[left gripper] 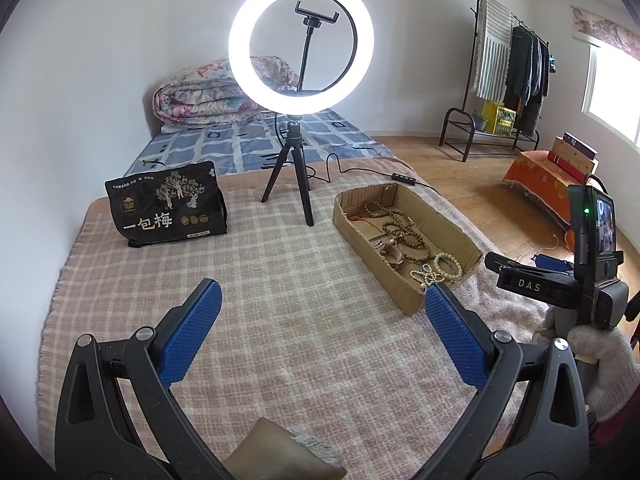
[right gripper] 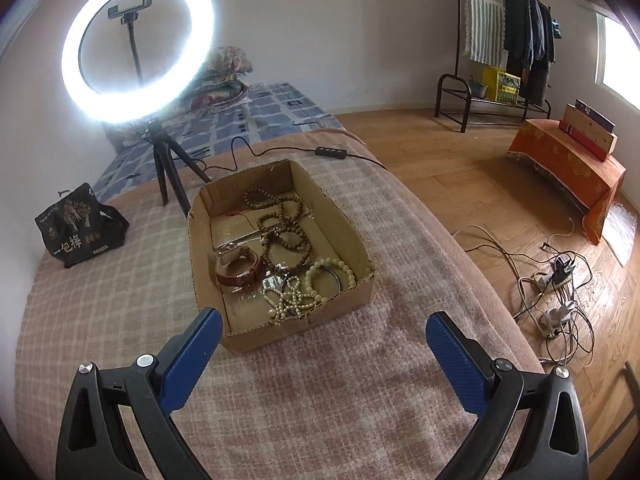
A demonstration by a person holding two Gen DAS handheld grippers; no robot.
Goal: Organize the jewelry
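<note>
Resting on the checked blanket [right gripper: 328, 392] of the bed is a shallow cardboard tray [right gripper: 362, 294] that holds all the jewelry in view: a tangle of brown wooden bead strings [right gripper: 286, 226] toward the far end, a brown-strapped wristwatch [right gripper: 240, 268] against the left wall, a ring of pale beads [right gripper: 330, 274] near the right front corner, and a heap of small cream beads [right gripper: 290, 300] at the front edge. Both claws hang above the blanket, clear of the tray. Left claw [left gripper: 320, 322]: blue pads spread wide, nothing between them, tray lying ahead and to its right. Right claw [right gripper: 324, 354]: likewise spread wide and empty, the tray's near wall just ahead between its fingers. Seen from the left wrist, the right-hand tool is held by a hand in a knitted glove [left gripper: 596, 364] at the right margin. A lit ring light [left gripper: 301, 42] on a small tripod stands on the blanket behind the tray, its cable trailing off to the right. A black printed bag [left gripper: 166, 204] stands well to the tray's left. A clothes rack [right gripper: 508, 36] stands by the far wall, and a knot of cables [right gripper: 560, 300] lies on the wooden floor
</note>
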